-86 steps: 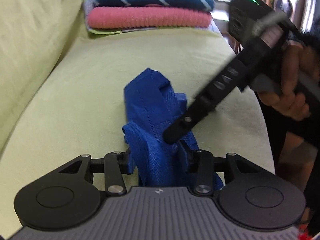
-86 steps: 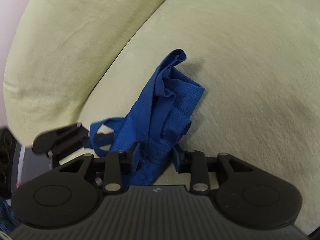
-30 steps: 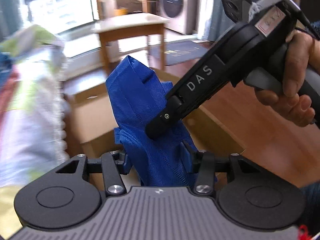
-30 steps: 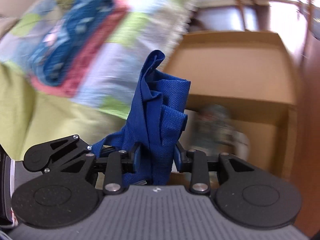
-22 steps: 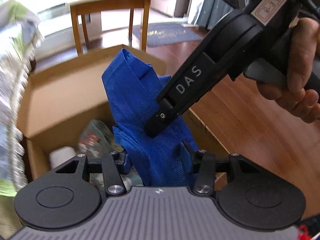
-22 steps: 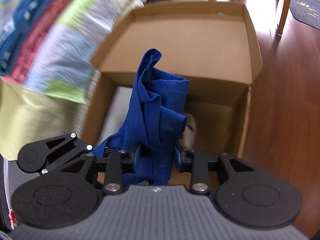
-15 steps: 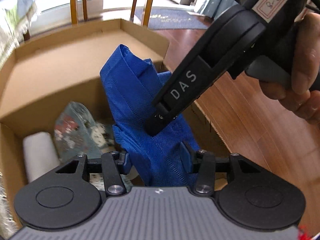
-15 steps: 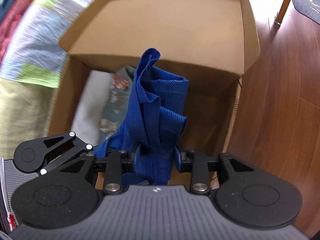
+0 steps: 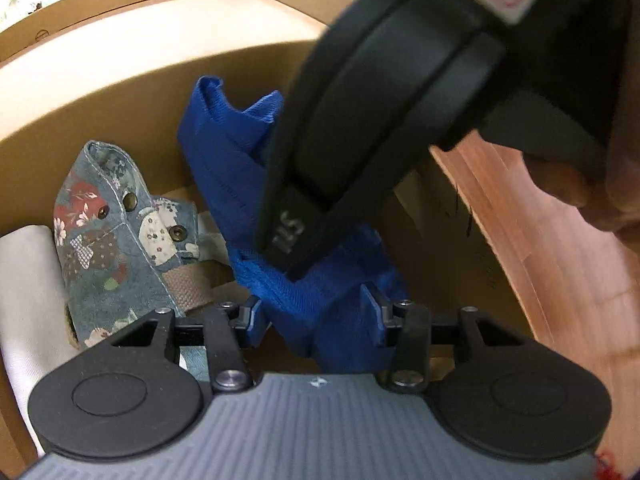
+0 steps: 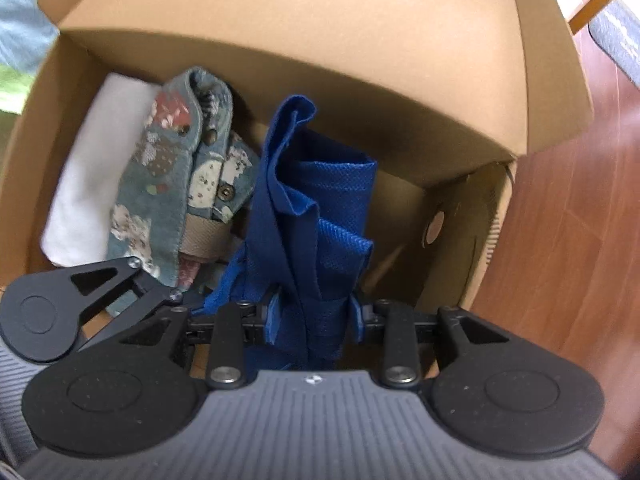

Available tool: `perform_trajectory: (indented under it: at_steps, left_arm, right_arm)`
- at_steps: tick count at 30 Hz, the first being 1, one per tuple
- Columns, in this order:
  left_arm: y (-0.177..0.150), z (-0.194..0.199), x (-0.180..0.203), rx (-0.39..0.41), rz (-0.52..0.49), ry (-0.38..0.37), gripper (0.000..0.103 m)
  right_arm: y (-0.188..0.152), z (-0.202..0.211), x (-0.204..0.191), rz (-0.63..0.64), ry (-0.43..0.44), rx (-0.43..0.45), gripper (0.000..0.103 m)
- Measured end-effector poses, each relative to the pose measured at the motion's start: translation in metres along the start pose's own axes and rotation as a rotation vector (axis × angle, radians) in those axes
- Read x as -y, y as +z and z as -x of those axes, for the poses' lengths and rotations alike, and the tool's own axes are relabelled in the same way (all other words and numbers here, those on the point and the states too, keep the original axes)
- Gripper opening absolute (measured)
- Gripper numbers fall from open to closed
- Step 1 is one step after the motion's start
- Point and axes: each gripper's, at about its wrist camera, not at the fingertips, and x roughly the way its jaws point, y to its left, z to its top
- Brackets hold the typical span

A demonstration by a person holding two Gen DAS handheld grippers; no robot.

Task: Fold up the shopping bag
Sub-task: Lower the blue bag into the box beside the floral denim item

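The right gripper (image 10: 314, 316) had its blue-padded fingers (image 10: 273, 317) pressed in on a folded blue shopping bag (image 10: 316, 216), which stood up between them at the centre of the right wrist frame, its pleated folds rising to a curled top edge. In the left wrist view the left gripper (image 9: 314, 314) stood wider, its pads (image 9: 369, 312) flanking the lower part of the same bag (image 9: 236, 160); the right pad touched the cloth, but whether the left pad gripped it I could not tell. The body of the other gripper crossed the upper right of that frame, its tip against the bag, with a hand (image 9: 600, 184) at the right edge. The bag hung inside an open cardboard box (image 10: 280, 20), near its right half. Just beside it at left lay a folded floral fabric bag (image 10: 176, 184) with snap buttons and a beige webbing strap (image 10: 204, 240), then a white folded cloth (image 10: 92, 176) against the left wall. Wooden floor (image 10: 580, 240) showed at right.
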Motion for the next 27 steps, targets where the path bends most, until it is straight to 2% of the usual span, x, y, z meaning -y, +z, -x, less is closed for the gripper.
perform_trajectory:
  at_steps: [9, 12, 17, 21, 27]
  left_arm:
    - [-0.021, 0.017, 0.000, 0.003, -0.081, 0.034, 0.051]
    - [-0.030, 0.020, 0.002, 0.010, -0.147, -0.009, 0.051]
    - [-0.037, 0.017, 0.011, 0.017, -0.315, -0.050, 0.051]
    - [-0.043, 0.007, 0.022, 0.002, -0.506, -0.070, 0.051]
    - [-0.046, -0.004, 0.005, -0.001, -0.544, -0.140, 0.057]
  right_arm:
    - [0.001, -0.016, -0.014, -0.062, -0.032, -0.022, 0.031]
    - [0.003, -0.018, -0.015, -0.084, -0.035, -0.037, 0.031]
    - [0.010, -0.020, -0.016, -0.118, -0.035, -0.070, 0.032]
    - [0.011, -0.020, -0.016, -0.145, -0.030, -0.082, 0.033]
    - [0.014, -0.018, -0.013, -0.175, -0.011, -0.098, 0.033]
